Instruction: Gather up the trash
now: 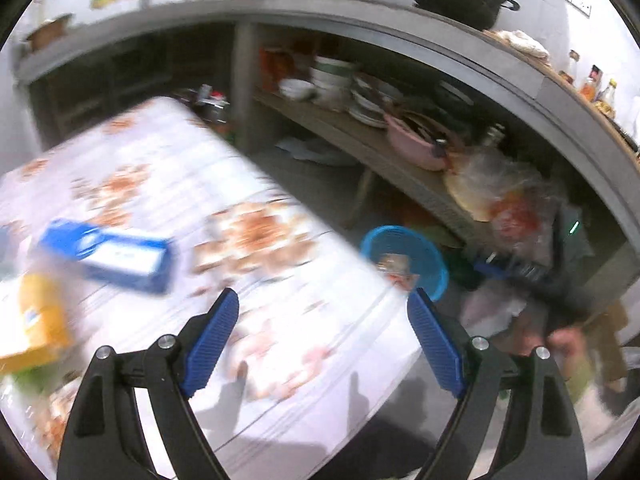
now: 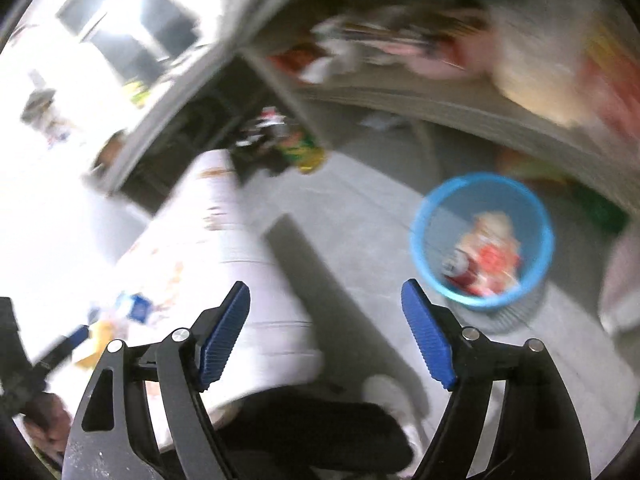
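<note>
Blue plastic bin (image 2: 482, 240) on the floor holds red wrappers (image 2: 490, 266), while left gripper (image 1: 322, 312) and right gripper (image 2: 326, 308) both stand apart, empty.

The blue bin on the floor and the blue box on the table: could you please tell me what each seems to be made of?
The blue bin looks like plastic: an even bright colour, a smooth round rim, and what may be an openwork wall near its base, though blur hides detail. The blue box looks like printed cardboard: flat faces, straight edges and a white label panel. Its finish is too blurred to judge.
</note>
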A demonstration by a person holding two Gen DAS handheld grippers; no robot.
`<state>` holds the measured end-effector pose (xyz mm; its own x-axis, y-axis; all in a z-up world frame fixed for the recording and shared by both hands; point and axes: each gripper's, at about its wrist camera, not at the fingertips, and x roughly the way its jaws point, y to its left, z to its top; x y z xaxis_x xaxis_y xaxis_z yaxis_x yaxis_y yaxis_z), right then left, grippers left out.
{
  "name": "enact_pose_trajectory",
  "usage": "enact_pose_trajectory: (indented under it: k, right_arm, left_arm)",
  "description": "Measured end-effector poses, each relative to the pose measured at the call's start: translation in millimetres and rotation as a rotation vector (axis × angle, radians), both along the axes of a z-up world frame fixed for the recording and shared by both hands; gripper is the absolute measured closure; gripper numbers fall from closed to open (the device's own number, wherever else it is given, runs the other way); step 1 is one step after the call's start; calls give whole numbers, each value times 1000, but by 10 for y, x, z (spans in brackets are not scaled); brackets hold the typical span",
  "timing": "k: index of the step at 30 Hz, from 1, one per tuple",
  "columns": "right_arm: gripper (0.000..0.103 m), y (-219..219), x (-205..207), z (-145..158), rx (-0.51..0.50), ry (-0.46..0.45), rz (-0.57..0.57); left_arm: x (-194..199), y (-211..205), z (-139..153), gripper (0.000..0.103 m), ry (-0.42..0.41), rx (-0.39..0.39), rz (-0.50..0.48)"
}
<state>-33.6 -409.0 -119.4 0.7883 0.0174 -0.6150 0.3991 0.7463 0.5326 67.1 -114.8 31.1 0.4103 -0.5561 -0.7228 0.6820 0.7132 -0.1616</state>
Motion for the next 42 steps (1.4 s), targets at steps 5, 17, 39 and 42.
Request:
enact_pose_trajectory:
  k: [5, 17, 39, 42]
  right_arm:
    - [24, 615, 516, 356, -130, -57, 256]
    - [23, 1955, 1367, 536, -319, -65, 673]
    - [23, 2730, 2547, 265, -438, 85, 930]
    - [23, 2704, 2517, 293, -409, 64, 921]
  left_arm:
    - [-85, 515, -102, 19, -96, 45, 106]
    - [-326, 1490, -111, 19, -280, 102, 318]
    - [409, 2505, 257, 23, -168, -151, 603]
    - [516, 2554, 252, 24, -135, -183, 618]
